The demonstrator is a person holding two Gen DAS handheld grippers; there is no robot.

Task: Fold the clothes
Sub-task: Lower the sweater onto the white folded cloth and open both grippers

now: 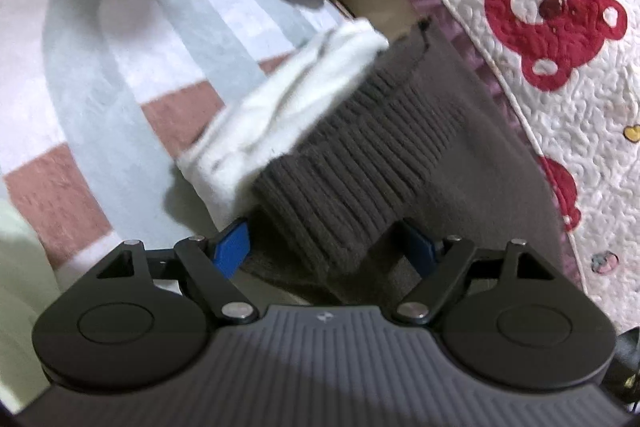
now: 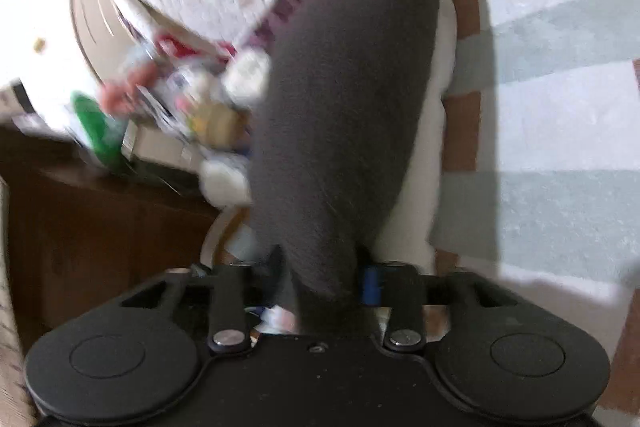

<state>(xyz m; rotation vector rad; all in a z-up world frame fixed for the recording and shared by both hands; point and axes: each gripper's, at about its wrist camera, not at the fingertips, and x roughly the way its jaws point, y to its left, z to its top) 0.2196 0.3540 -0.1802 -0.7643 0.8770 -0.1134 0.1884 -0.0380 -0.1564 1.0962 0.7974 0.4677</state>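
The checked bedspread [image 1: 100,75] is spreading pink, white and pale grey under everything, and beside it the bear-print quilt [image 1: 540,27] is heaped along one edge. Over that bedspread the grey garment [image 1: 460,155] is hanging lifted, its length running away from both grippers toward the quilt. The left gripper [image 1: 326,247] is pinching its ribbed cuff [image 1: 344,171], with a white fleece lining [image 1: 288,95] showing on the bedspread side. The right gripper [image 2: 324,279] is pressing its fingers together on a smooth grey edge, though blur is making the contact hard to judge. Only the right view is showing clutter beyond the bed.
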